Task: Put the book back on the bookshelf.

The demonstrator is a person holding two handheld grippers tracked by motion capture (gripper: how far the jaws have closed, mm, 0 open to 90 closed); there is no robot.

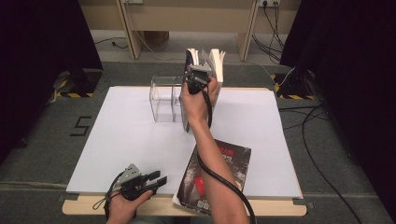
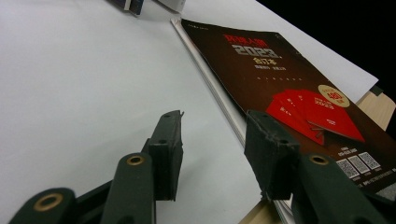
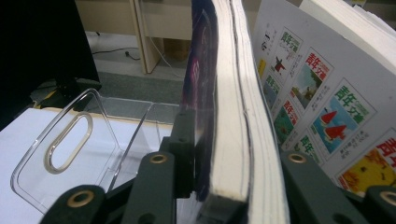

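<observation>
The right tongs (image 1: pixel 201 74) clamp a thick magazine (image 3: pixel 229 107) upright by its edge, just beside the clear acrylic holder (image 1: pixel 164 103) at the far side of the table (image 1: pixel 140 135); to seat it well, I judge it should stay vertical and drop straight into a slot. The right arm reaches forward, while the left tongs (image 1: pixel 156 179) rest wide and empty at the near edge, beside a dark magazine (image 2: pixel 299 98) lying flat

Clear holder (image 1: pixel 166 103) standing on table (image 1: pixel 116 140); upright books (image 1: pixel 205 70) just right of holder; flat magazine (image 1: pixel 219 172) lying well nearer.
</observation>
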